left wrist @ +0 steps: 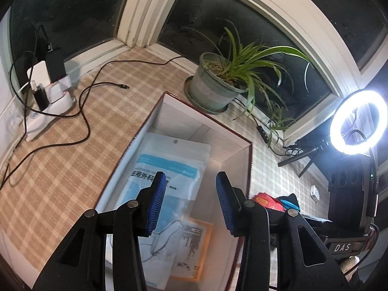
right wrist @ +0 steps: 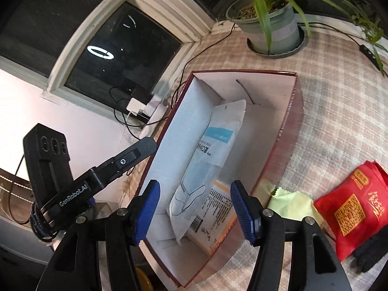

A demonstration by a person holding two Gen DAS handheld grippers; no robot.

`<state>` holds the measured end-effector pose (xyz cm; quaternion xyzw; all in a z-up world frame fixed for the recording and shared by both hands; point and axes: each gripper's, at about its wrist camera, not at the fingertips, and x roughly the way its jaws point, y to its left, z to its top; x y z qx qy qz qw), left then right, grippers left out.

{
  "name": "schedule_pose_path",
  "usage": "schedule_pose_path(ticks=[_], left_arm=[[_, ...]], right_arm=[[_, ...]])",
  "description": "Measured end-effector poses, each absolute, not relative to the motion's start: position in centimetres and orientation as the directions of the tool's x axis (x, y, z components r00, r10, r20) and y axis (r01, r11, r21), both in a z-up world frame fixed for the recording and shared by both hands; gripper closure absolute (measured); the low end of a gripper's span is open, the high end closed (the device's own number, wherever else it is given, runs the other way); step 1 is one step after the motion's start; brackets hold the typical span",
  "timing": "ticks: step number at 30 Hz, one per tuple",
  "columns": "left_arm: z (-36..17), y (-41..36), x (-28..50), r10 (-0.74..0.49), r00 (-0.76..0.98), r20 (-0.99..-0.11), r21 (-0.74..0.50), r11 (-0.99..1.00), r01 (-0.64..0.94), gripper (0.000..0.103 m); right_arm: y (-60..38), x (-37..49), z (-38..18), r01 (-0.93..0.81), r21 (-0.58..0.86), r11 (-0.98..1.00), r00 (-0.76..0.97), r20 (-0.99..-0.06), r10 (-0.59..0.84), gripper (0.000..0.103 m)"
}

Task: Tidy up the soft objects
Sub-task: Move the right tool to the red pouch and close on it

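Note:
An open dark-red box with a white inside (left wrist: 238,154) (right wrist: 289,115) stands on the checked cloth. In it lies a clear face-mask packet (left wrist: 167,169) (right wrist: 213,150) on top of an orange-edged packet (left wrist: 195,247) (right wrist: 218,206). My left gripper (left wrist: 191,203) hovers over the box, open and empty. My right gripper (right wrist: 195,212) is open and empty over the box's near end. Right of the box lie a pale green cloth (right wrist: 291,203), a red fabric bag (right wrist: 354,206) (left wrist: 266,200) and a black glove (right wrist: 373,252).
A potted plant (left wrist: 218,84) (right wrist: 271,24) stands behind the box by the window. A power strip with chargers (left wrist: 48,97) and black cables (left wrist: 84,121) lie at the left. A lit ring light (left wrist: 357,122) stands at the right.

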<state>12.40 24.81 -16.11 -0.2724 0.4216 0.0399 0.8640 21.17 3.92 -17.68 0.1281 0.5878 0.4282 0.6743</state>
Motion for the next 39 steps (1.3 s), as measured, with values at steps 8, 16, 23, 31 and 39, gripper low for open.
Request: schedule_pose_path(ticks=[8,16,23,31,39], left_arm=[[-14.8,22.2,11.6,-0.202,0.666,-0.718,-0.47,0.847,-0.249,0.054],[-14.3,17.6,11.2,-0.277,0.665,-0.694,-0.508,0.842,-0.179,0.047],[-14.5,11.8,10.7,-0.362,0.638,-0.68,-0.539,0.837,-0.099,0.041],[-18.1,6.1,10.7,-0.455,0.562,-0.69,-0.604,0.791,-0.101,0.041],[-21.6,3.9,11.3,-0.467,0.532,-0.706,-0.637,0.748,-0.188,0.041]], right_arm=[[-1.6,20.7,-16.0,-0.449,0.652,0.611,0.024,-0.675,0.737,0.041],[-9.0,22.0,-16.3,-0.436,0.602,0.669,0.099,-0.706,0.701,0.04],[-13.4,24.9,-17.7,-0.424,0.551,0.719,0.099,-0.761,0.642,0.04],[-13.7,27.8,-20.1,-0.471,0.486,0.737,0.031,-0.825,0.564,0.04],[-12.1,29.4,-23.0,-0.522,0.447,0.727,-0.046,-0.866,0.499,0.04]])
